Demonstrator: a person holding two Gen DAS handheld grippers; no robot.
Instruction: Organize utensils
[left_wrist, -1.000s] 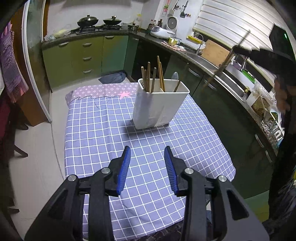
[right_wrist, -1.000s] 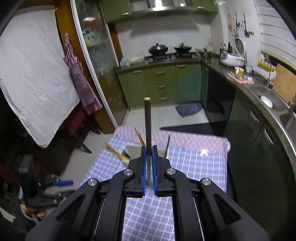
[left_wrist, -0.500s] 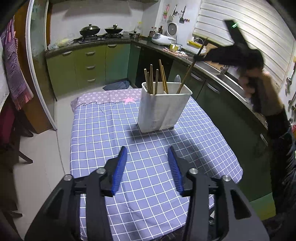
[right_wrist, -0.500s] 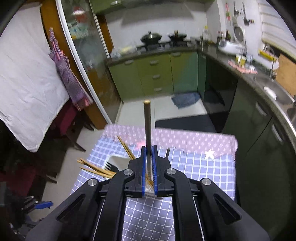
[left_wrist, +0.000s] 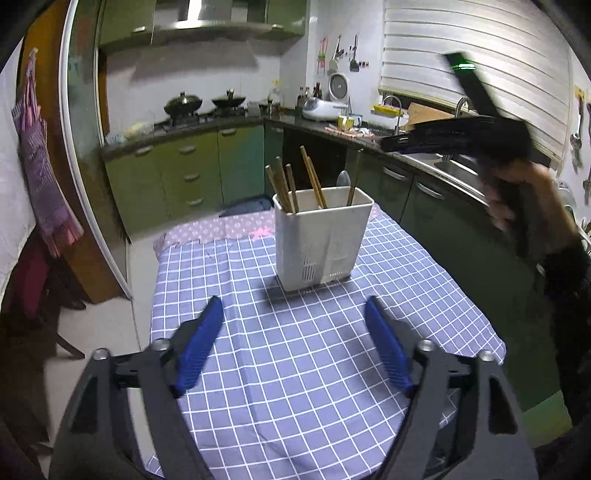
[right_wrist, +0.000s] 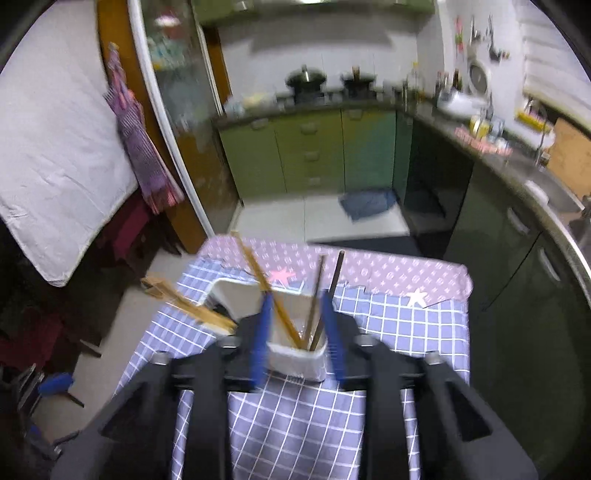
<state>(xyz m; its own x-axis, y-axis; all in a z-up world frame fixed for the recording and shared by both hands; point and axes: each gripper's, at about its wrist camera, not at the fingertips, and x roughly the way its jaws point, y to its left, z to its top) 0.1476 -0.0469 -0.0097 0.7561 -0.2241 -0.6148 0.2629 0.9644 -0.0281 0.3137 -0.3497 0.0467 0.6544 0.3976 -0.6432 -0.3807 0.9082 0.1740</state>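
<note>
Left tool (left_wrist: 293, 343): its blue pads are spreading wide with nothing between them. It hangs over the near part of the worktop (left_wrist: 295, 387), apparently kept clear while the other hand works.
Holder (left_wrist: 322, 236): the white utensil holder stands upright ahead of the left tool, slightly to its right and well apart. From the right tool it sits just under and between the pad tips.
Chopsticks (left_wrist: 284, 188): several wooden sticks lean in the holder's left part, handles up so they stay easy to pull out.
Spoon (left_wrist: 343, 180): only its bowl shows above the rim, toward the holder's right side.
Dark stick (right_wrist: 334, 275): it stands in the holder's right end, just ahead of the right tool's right pad, and seems freshly let go.
Right tool (right_wrist: 297, 332): its jaws are opening and grip nothing. It points down over the holder's near end, which suits dropping a piece straight in.
Person's hand (left_wrist: 517, 195): blurred, it holds the right tool at the holder's far right.
</note>
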